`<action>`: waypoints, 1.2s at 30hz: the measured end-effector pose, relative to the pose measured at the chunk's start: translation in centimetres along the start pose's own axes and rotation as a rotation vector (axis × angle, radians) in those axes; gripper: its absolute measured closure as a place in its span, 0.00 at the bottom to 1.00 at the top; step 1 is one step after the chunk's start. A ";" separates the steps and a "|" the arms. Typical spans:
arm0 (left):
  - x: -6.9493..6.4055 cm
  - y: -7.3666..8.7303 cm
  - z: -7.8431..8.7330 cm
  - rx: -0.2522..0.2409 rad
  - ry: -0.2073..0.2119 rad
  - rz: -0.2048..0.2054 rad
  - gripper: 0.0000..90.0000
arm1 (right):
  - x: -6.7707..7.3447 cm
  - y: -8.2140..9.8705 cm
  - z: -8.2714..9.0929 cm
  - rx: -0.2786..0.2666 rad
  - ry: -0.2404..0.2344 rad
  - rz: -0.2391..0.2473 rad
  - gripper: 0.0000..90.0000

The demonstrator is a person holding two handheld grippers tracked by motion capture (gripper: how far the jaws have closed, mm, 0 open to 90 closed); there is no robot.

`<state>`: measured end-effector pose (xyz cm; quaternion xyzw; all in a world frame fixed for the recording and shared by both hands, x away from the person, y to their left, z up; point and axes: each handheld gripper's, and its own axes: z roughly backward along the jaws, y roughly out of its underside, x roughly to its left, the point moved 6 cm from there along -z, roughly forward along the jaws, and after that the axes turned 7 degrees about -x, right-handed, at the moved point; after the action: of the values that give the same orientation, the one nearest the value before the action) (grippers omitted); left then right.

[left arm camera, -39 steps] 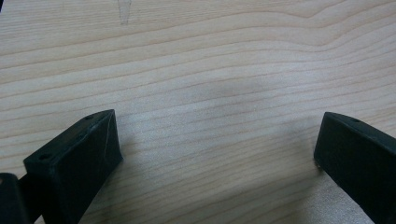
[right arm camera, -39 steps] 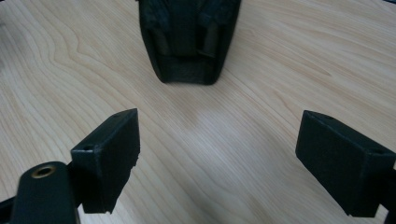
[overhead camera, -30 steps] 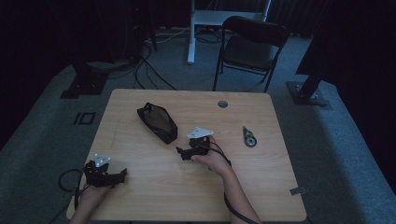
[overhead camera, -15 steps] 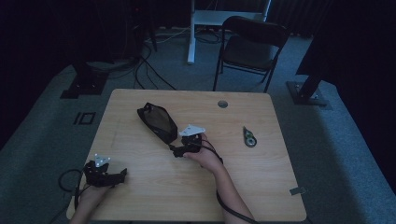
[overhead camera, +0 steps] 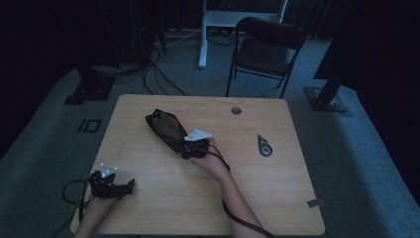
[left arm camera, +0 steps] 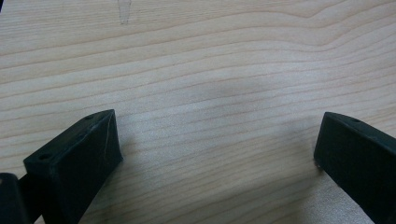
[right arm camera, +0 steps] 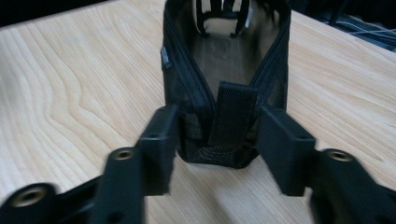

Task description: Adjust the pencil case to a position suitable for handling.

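A black mesh pouch (overhead camera: 166, 126) lies slantwise on the wooden table (overhead camera: 277, 198), left of centre; its near end with a webbing strap (right arm camera: 232, 112) faces my right gripper. The right gripper (overhead camera: 185, 151) has just been closing, and its jaws now touch both sides of the pouch's (right arm camera: 224, 70) near end, at the right gripper (right arm camera: 219, 135). At the table's near left corner, a hand holds my left gripper (overhead camera: 126, 186). In its own view, the left gripper (left arm camera: 217, 149) stands open over bare wood with nothing between the jaws.
A small green-and-black tape dispenser (overhead camera: 265, 146) lies to the right of the hand. A round cable hole (overhead camera: 236, 110) sits near the far edge. A folding chair (overhead camera: 267, 49) and stand bases are on the floor beyond the table.
The right gripper has slid left and away to the pouch's near end, and its jaws have drawn in around that end. The left gripper has stayed put.
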<state>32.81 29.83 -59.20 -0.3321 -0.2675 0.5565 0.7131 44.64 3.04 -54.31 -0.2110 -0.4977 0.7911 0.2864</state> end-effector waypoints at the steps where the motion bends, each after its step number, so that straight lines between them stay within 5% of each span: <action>1: 0.0 0.0 0.0 -0.001 0.000 0.000 0.01 | 0.0 0.0 -0.1 0.005 -0.001 0.004 0.56; 9: 0.0 0.0 0.0 0.000 0.000 0.000 0.01 | -0.1 0.5 -0.9 0.038 0.005 -0.007 0.80; 36: 0.0 0.0 0.0 0.000 0.000 0.000 0.01 | -1.6 1.9 2.2 0.050 0.020 -0.069 0.81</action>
<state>32.82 29.82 -59.20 -0.3322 -0.2676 0.5565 0.7130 43.99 -0.10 -55.04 -0.1947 -0.4818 0.7907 0.3235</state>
